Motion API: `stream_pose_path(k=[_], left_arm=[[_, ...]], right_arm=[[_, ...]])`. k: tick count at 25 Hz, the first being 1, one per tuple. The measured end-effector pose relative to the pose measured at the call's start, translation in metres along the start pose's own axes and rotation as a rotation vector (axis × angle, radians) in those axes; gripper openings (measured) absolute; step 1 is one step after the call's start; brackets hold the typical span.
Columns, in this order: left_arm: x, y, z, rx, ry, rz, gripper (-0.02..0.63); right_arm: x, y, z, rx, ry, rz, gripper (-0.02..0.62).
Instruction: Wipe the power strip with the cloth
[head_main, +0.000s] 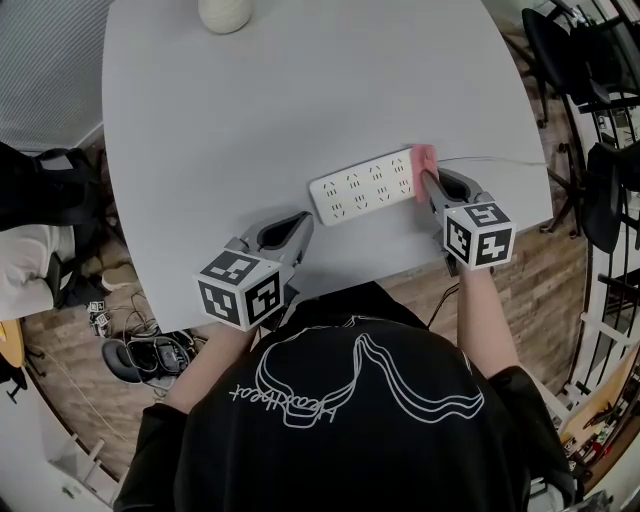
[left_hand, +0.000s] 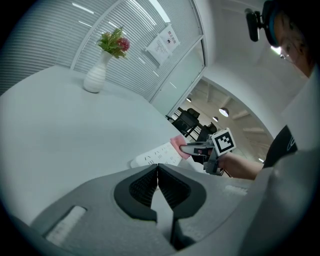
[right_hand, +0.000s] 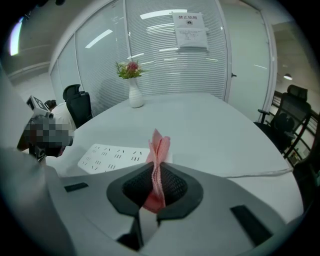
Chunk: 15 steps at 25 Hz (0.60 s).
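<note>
Here, right gripper (head_main: 427, 176) pinching cloth (head_main: 424, 158), at power strip (head_main: 362, 186), left gripper (head_main: 303, 222) closed

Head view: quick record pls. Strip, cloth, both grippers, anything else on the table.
power strip: white, flat on the grey table, cable running off right
cloth: pink, pinched upright, at the strip's cable end
right gripper: shut on cloth
left gripper: shut, empty, near table edge, apart from strip
other: white vase at far edge
</note>
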<state>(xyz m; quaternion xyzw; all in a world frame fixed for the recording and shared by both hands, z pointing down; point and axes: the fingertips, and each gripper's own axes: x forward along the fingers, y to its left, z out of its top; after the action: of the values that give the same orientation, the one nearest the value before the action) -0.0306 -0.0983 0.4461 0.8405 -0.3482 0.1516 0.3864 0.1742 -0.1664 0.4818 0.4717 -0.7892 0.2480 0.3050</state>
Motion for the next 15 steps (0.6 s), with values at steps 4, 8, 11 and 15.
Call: stream_pose_path(k=[4, 8, 11, 15], left_arm=[[-0.001, 0.001, -0.001, -0.005, 0.003, 0.006, 0.014], [-0.001, 0.001, -0.001, -0.010, 0.004, 0.011, 0.014], [-0.004, 0.002, 0.000, -0.012, 0.002, 0.013, 0.014], [-0.004, 0.001, -0.002, -0.012, 0.002, 0.011, 0.014]], right_arm=[[-0.003, -0.011, -0.001, 0.000, -0.002, -0.029, 0.037], [-0.004, -0.022, -0.001, -0.006, 0.001, -0.056, 0.037], [-0.005, -0.022, -0.001, -0.002, 0.001, -0.060, 0.037], [-0.008, -0.018, 0.005, 0.002, -0.030, -0.053, 0.037]])
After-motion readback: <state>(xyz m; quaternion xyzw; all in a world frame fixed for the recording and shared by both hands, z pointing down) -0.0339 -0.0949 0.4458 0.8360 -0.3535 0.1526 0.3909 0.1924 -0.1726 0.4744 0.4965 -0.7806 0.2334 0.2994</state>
